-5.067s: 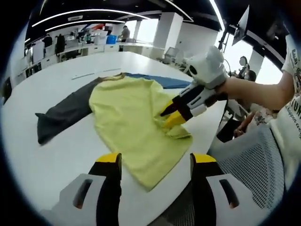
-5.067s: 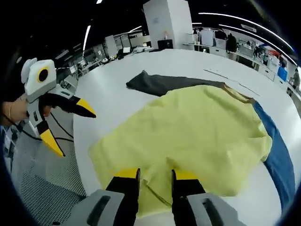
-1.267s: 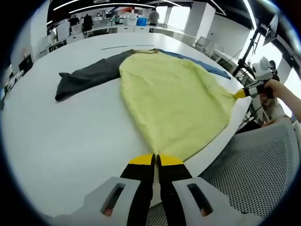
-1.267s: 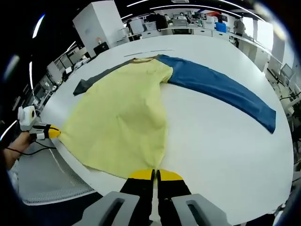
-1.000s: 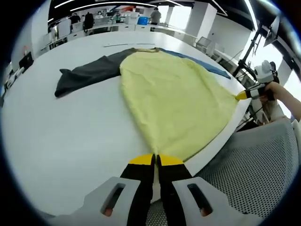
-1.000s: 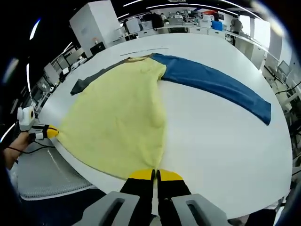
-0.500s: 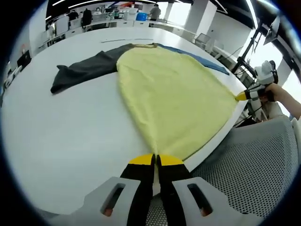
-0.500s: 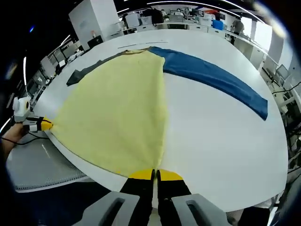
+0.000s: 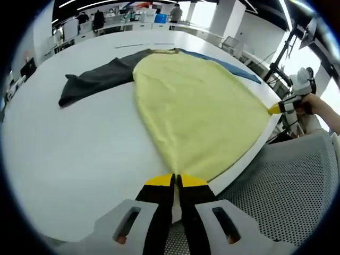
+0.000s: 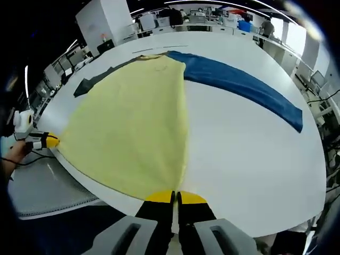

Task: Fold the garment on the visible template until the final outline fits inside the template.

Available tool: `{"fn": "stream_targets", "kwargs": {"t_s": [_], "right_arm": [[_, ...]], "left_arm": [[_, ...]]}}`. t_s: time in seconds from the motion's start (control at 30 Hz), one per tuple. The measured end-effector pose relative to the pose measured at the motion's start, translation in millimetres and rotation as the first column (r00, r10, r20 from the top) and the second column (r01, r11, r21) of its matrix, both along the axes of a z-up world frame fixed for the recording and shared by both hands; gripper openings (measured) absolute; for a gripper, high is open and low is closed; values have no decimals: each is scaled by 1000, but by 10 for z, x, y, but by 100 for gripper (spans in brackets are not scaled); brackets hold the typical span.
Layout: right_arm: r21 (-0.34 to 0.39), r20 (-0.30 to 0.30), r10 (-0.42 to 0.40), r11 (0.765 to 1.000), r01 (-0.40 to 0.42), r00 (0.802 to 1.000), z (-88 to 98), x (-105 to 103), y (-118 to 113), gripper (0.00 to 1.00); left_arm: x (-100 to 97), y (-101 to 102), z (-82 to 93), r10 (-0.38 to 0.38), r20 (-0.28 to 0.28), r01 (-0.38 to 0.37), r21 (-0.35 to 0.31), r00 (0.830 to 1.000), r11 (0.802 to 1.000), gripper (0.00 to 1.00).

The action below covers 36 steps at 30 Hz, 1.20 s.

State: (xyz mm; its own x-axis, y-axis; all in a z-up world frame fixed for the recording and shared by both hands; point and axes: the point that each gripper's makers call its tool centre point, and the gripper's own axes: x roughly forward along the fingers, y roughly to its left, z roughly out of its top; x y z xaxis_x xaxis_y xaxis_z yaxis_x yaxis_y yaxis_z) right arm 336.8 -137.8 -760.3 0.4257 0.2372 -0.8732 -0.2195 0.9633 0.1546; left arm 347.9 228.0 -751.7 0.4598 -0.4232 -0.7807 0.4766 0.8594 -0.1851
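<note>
White table: a broad, pale round table point(image 9: 69, 154) spans both views, with an open-plan office behind it.
Garment: a yellow shirt body point(image 9: 196, 111) lies spread flat on the table and reaches its near edge. A dark grey sleeve point(image 9: 93, 82) runs off one side and a blue sleeve point(image 10: 239, 85) off the other.
Template: no marked outline can be made out on the table.
Chair: a grey mesh chair point(image 9: 287, 191) sits just past the table edge.
Left gripper: the left gripper point(image 9: 175, 183) has its yellow-tipped jaws pressed together on one hem corner of the garment at the table edge.
Right gripper: the right gripper point(image 10: 175, 199) is likewise clamped on the opposite hem corner, so the hem looks taut between the two.
Likely step: judging by the grip, the hem is about to be carried toward the collar for a fold.
Risk: a corner could slip from a pinch if the pull is uneven, leaving the fold skewed. The hem hangs at the rim, so slack cloth could slide off the table.
Left gripper view: shows the grey sleeve in full, the blue sleeve as a thin strip, and the right gripper held by a hand point(image 9: 319, 103) at the far corner.
Right gripper view: shows the whole blue sleeve, and the left gripper small at the other corner.
</note>
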Motion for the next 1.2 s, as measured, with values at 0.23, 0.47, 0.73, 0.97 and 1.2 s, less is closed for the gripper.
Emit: {"fn": "stream_targets", "kwargs": {"t_s": [0.23, 0.47, 0.73, 0.97, 1.2], "right_arm": [[63, 30, -97, 993, 95, 995, 146, 94, -20, 27], [50, 66, -2, 999, -1, 998, 223, 148, 72, 52], [85, 128, 7, 996, -18, 992, 344, 284, 154, 76], [108, 215, 15, 993, -39, 977, 529, 477, 125, 94], [114, 267, -18, 993, -13, 964, 648, 658, -65, 99]], "left_arm": [[104, 14, 154, -11, 83, 12, -7, 996, 1000, 29], [206, -86, 279, -46, 113, 49, -29, 993, 998, 50], [274, -187, 369, -104, 162, 108, -11, 981, 994, 73], [367, -277, 572, -111, 218, 124, -51, 970, 991, 86], [449, -323, 700, -107, 252, 131, -80, 962, 988, 94]]}}
